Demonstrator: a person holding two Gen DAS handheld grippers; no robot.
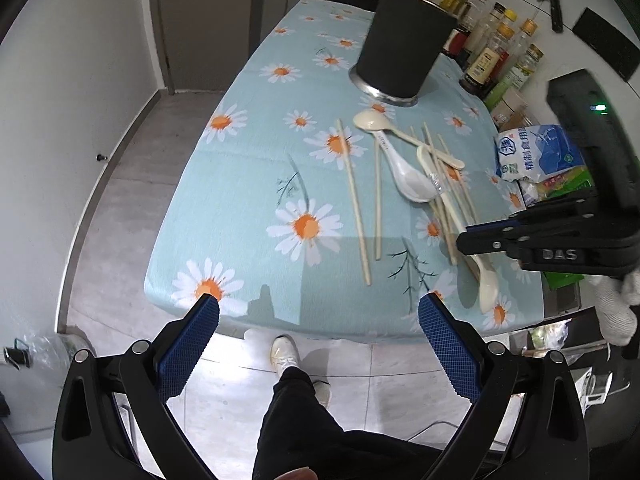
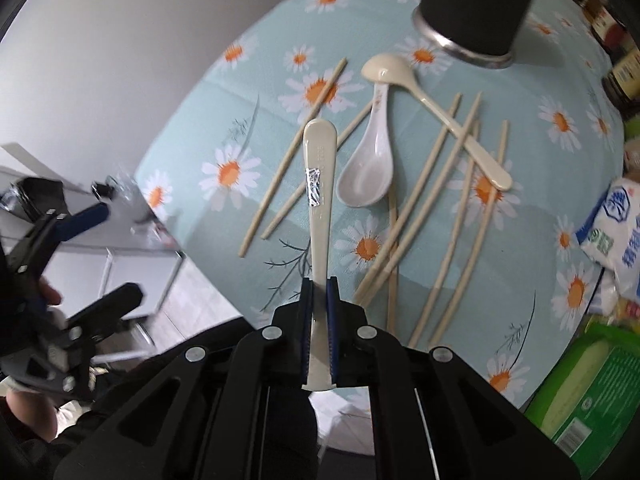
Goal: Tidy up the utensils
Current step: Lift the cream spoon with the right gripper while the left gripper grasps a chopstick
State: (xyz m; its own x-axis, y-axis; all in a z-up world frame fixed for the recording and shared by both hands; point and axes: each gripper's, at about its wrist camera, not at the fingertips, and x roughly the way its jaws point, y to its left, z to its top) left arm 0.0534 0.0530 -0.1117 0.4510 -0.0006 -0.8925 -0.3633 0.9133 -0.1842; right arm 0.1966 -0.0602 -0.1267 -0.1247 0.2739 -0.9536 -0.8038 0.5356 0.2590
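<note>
Right wrist view: my right claw (image 2: 319,292) is clenched on the cream spoon (image 2: 320,200), lifted above the tablecloth (image 2: 400,16); light, stiff, slick plastic, so I grip flat across its handle near the bowl.

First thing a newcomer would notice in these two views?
The right gripper clamped on a cream spoon, held above the daisy tablecloth. Beyond it lie scattered chopsticks and a white soup spoon, with a dark holder at the far end. The left gripper is open and empty.
</note>
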